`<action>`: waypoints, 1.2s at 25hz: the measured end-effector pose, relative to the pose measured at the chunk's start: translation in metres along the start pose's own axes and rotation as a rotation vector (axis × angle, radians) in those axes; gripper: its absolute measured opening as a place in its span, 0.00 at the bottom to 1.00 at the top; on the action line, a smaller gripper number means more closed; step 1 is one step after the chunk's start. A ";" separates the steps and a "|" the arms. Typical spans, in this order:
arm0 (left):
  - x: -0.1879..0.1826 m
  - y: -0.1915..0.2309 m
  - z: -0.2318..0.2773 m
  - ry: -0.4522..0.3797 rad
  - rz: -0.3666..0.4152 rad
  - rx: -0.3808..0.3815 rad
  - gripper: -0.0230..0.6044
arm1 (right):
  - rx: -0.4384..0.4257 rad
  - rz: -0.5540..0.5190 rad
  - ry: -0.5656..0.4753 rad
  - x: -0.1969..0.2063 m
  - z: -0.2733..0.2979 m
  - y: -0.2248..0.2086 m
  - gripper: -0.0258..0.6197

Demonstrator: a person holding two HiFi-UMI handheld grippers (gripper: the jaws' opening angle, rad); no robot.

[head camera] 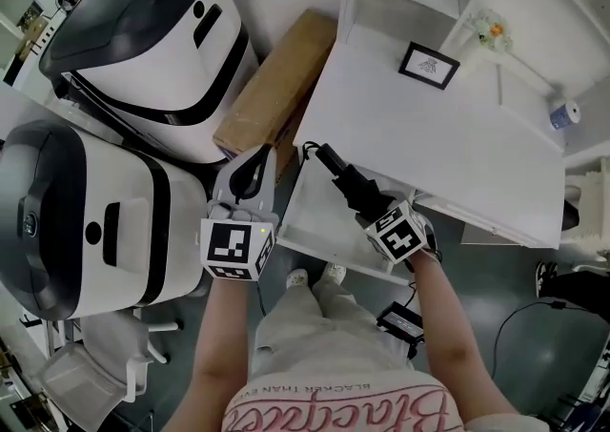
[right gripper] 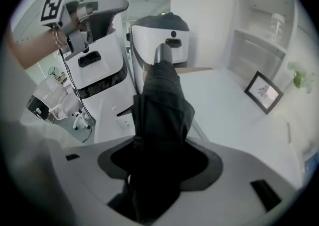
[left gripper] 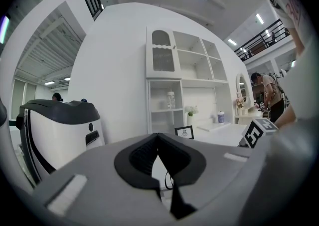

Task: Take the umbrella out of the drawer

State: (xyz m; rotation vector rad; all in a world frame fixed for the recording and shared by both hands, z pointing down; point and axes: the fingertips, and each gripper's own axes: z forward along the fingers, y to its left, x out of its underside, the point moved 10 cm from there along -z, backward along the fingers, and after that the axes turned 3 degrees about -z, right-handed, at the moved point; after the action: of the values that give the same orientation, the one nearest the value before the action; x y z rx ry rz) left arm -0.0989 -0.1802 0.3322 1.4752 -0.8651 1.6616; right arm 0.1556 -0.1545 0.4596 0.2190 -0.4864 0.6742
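A folded black umbrella [head camera: 341, 175] is clamped in my right gripper [head camera: 364, 199], which is shut on it. It hangs above the open white drawer [head camera: 319, 216] under the desk's front edge, with its grey handle end pointing away from me. In the right gripper view the umbrella [right gripper: 162, 100] fills the space between the jaws and hides the pads of the right gripper [right gripper: 159, 155]. My left gripper [head camera: 250, 171] hovers left of the drawer, shut and holding nothing. In the left gripper view the left gripper [left gripper: 158, 137] has its pads meeting at the tip.
The white desk [head camera: 419, 144] carries a small picture frame [head camera: 428, 65]; shelves with flowers [head camera: 491, 30] stand behind it. Two big white-and-black machines [head camera: 143, 30] [head camera: 76, 220] stand left, with a cardboard box [head camera: 276, 87] leaning beside the desk. A black device [head camera: 400, 320] lies on the floor.
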 end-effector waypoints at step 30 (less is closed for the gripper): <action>-0.071 -0.025 0.011 -0.194 0.069 0.054 0.05 | 0.408 0.170 -0.544 -0.045 -0.162 -0.029 0.42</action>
State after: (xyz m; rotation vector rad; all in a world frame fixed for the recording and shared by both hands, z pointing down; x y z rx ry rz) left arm -0.0670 -0.1840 0.2627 1.6816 -0.9923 1.6213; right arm 0.2022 -0.1453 0.2960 0.7647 -0.8923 0.8800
